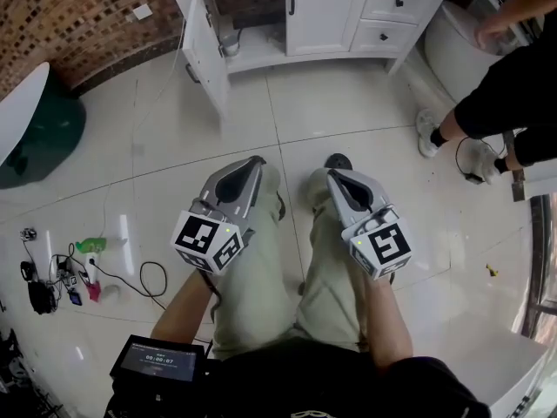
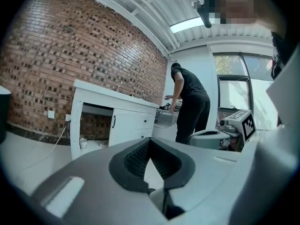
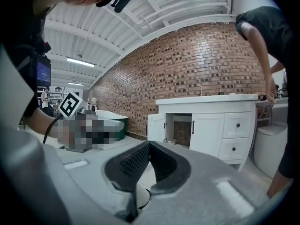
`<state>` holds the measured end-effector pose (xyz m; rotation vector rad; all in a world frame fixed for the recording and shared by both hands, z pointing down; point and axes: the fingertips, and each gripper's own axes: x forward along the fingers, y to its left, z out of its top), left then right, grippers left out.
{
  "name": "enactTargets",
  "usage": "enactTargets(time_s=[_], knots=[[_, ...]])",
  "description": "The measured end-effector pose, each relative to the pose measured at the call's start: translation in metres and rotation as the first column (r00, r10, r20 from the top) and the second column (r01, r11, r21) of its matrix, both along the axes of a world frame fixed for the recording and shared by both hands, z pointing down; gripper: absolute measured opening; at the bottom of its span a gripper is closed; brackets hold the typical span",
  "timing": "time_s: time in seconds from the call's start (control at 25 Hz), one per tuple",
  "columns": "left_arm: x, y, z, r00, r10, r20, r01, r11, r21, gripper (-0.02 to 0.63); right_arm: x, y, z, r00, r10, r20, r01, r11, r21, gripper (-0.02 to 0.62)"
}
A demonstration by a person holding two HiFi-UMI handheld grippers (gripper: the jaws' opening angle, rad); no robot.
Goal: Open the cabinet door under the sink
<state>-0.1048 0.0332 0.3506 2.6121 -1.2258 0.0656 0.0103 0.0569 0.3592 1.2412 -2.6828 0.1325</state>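
The white sink cabinet (image 1: 322, 11) stands at the far end of the tiled floor. Its left door (image 1: 204, 50) is swung wide open, baring pipes and a dark inside; the right door (image 1: 315, 11) is closed. Both grippers hover low over my lap, well apart from the cabinet. My left gripper (image 1: 257, 164) is shut with nothing between its pads. My right gripper (image 1: 326, 177) is shut and empty too. The left gripper view has the cabinet (image 2: 117, 121) beyond the closed tips (image 2: 149, 142). The right gripper view has the open door (image 3: 155, 128) beyond the closed tips (image 3: 149, 144).
A person in black (image 1: 513, 77) stands at the right by a toilet (image 1: 457, 37). A green and white tub (image 1: 39, 129) sits at the left. Cables, a spray bottle (image 1: 91, 246) and small gear lie on the floor at lower left. A floor drain (image 1: 338, 160) lies ahead.
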Motion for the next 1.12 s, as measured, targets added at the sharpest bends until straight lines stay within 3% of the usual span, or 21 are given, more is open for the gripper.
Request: enactTargets(time_s=[0.28, 0.68, 1.12], knots=[[-0.003, 0.0, 0.012, 1.0, -0.023, -0.016, 0.022, 0.999, -0.042, 0.015, 0.011, -0.003, 0.01, 0.995, 0.024, 0.101, -0.018, 0.998, -0.06, -0.008], [-0.003, -0.001, 0.012, 1.0, -0.018, -0.025, 0.017, 0.998, -0.056, 0.016, 0.031, -0.008, 0.012, 0.993, 0.044, 0.107, -0.034, 0.995, -0.094, -0.009], [-0.003, -0.001, 0.012, 0.999, -0.016, -0.034, 0.014, 0.998, -0.055, 0.017, 0.028, -0.007, 0.013, 0.996, 0.044, 0.071, -0.038, 0.996, -0.079, -0.009]])
